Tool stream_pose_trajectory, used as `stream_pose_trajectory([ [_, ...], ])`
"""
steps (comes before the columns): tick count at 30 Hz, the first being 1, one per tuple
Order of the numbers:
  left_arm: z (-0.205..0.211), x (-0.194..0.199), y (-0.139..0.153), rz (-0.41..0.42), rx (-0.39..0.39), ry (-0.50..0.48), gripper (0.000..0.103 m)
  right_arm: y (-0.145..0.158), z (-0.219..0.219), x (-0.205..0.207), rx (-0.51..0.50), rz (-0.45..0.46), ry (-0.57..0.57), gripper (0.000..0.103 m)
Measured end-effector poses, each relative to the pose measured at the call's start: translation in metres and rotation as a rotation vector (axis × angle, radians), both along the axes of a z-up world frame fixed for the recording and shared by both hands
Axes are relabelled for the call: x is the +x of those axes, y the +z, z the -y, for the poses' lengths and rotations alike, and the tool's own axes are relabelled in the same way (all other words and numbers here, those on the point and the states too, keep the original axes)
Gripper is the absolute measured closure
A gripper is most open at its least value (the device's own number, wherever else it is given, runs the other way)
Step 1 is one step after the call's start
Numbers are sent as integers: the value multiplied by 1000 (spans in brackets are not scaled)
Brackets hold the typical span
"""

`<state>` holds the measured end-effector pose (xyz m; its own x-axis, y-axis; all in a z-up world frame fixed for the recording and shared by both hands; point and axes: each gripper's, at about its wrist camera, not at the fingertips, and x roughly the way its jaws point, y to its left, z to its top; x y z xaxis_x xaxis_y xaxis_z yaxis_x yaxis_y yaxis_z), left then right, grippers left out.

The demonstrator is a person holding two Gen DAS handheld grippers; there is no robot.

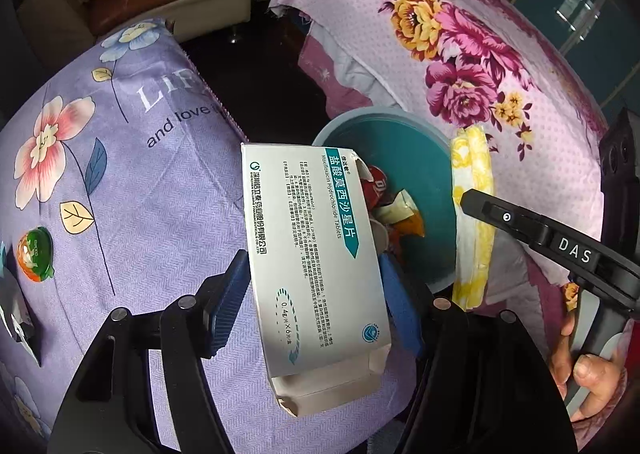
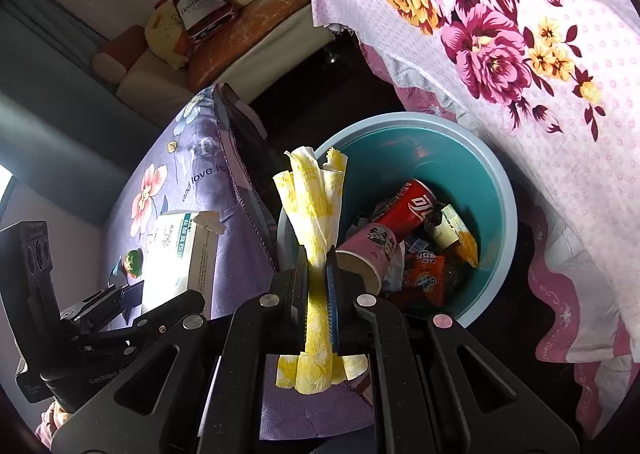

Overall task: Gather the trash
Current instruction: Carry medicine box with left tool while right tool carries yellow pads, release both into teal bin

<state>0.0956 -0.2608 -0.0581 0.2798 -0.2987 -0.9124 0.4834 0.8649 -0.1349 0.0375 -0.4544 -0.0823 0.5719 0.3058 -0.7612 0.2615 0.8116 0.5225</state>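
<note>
Your left gripper (image 1: 316,294) is clamping a white tablet box (image 1: 316,254) across its width, its long axis running away from you, torn far end leaning over the rim of the teal bin (image 1: 436,254). Your right gripper (image 2: 318,278) is pinching a yellow-printed tissue (image 2: 316,214) tight, the strip standing lengthwise along the fingers, its frayed tip probably just short of the bin's near rim. Deeper in the bin are lying a red can (image 2: 408,202) and a pink paper cup (image 2: 368,250).
</note>
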Motion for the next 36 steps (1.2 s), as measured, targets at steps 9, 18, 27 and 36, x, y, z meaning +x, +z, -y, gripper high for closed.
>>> stream_pose_trajectory([
  [9, 33, 12, -4, -6, -8, -36, 35, -7, 30, -1, -22, -23, -57, 95],
  [18, 61, 30, -8, -11, -11, -70, 34, -10, 43, 4, -49, -49, -88, 94],
  [27, 73, 36, -28, -59, -13, -89, 26, -17, 53, 9, -75, -93, -111, 93],
  [36, 52, 41, -36, -88, -20, -55, 17, -22, 40, 25, -92, -115, -85, 93],
])
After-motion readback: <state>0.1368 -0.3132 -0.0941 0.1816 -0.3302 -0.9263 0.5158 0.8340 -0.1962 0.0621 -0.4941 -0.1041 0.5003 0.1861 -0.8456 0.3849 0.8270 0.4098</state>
